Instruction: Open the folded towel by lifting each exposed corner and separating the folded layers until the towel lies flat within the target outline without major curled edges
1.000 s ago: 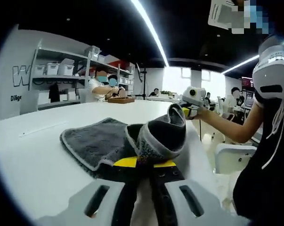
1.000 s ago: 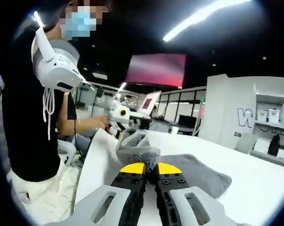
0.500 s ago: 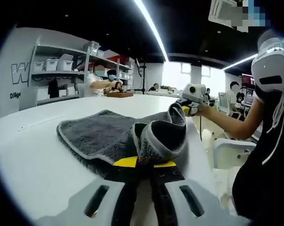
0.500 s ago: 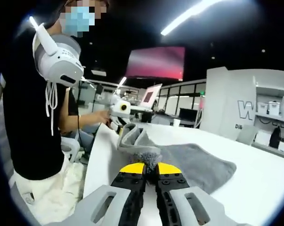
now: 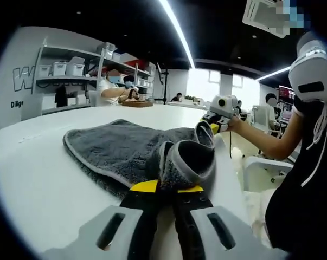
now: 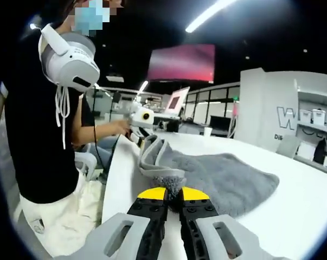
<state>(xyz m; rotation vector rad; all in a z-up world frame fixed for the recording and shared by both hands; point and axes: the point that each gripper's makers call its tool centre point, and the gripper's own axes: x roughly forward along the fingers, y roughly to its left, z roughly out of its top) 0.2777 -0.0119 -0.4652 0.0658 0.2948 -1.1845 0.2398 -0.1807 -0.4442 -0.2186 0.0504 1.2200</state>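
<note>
Left tool (image 5: 162,187) and right tool (image 6: 173,191), low-centre in their frames, each clench a raised corner of the grey towel (image 5: 117,151) on the white table (image 5: 41,179).

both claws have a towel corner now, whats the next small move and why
Probably draw both corners further toward the person and lower them to the white table. The left claw and right claw each pinch an edge of the grey towel, which is spread flat at its far side but curls up and sags between the claws.
</note>
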